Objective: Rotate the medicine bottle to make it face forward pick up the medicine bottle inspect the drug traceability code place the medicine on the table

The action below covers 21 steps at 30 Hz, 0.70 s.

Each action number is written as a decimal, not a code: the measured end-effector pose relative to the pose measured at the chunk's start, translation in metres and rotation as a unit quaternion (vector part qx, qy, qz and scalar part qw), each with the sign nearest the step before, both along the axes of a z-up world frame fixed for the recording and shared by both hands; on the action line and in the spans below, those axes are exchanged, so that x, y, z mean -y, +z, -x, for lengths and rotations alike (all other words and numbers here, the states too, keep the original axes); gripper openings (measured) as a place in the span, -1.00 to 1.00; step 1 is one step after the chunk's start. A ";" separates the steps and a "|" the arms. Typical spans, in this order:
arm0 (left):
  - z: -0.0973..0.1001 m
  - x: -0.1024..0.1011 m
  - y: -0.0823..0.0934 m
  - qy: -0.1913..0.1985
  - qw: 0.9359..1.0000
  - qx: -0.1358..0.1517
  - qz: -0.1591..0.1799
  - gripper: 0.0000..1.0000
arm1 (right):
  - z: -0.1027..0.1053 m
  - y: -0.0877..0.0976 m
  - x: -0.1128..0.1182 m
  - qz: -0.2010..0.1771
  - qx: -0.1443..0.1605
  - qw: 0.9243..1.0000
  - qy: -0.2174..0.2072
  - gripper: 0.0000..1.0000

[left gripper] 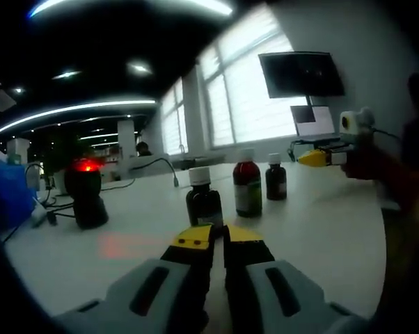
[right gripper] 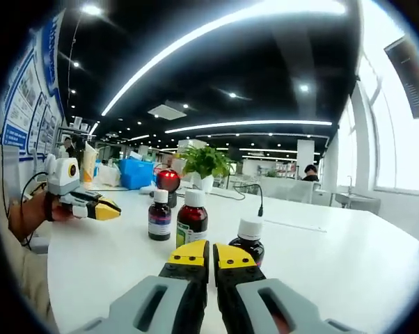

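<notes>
Three dark medicine bottles with white caps stand in a row on the white table (left gripper: 314, 236). In the left gripper view the nearest bottle (left gripper: 204, 200) is just beyond my left gripper (left gripper: 218, 234), whose yellow-tipped jaws are shut on nothing. Behind it stand a bottle with red liquid and a green label (left gripper: 247, 188) and a smaller bottle (left gripper: 276, 178). My right gripper (left gripper: 315, 158) hovers at the right, held by a hand. In the right gripper view my right gripper (right gripper: 211, 255) is shut and empty, close to the nearest bottle (right gripper: 250, 240); the green-label bottle (right gripper: 192, 219) and the small bottle (right gripper: 159, 216) follow.
A black barcode scanner (left gripper: 86, 195) with a red light stands at the left on the table, with cables beside it. A dark monitor (left gripper: 301, 74) hangs by the window. A potted plant (right gripper: 204, 161) and a blue box (right gripper: 136, 174) sit at the table's far end.
</notes>
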<state>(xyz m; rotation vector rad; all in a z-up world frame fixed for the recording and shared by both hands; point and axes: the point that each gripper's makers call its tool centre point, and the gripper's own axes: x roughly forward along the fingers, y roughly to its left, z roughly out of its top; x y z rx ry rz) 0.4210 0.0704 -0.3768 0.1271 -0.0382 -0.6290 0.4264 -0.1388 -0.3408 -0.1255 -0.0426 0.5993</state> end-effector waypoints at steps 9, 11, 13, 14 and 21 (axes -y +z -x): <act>0.000 0.000 0.001 -0.001 1.000 0.002 0.002 -1.00 | -0.012 0.017 0.014 -0.011 0.013 1.000 -0.024 -0.97; 0.000 0.000 0.001 -0.001 1.000 0.002 0.002 -1.00 | -0.015 0.020 0.015 -0.015 0.013 0.999 -0.028 -0.94; 0.000 -0.001 0.000 0.000 1.000 0.002 0.000 -1.00 | -0.017 0.024 0.017 -0.019 0.016 0.999 -0.029 -0.90; 0.000 -0.001 0.000 0.000 1.000 0.002 0.000 -1.00 | -0.019 0.025 0.017 -0.020 0.017 0.999 -0.031 -0.89; 0.001 0.000 0.001 -0.002 1.000 0.006 -0.001 -1.00 | -0.034 0.027 0.019 -0.010 0.014 0.999 -0.042 -0.72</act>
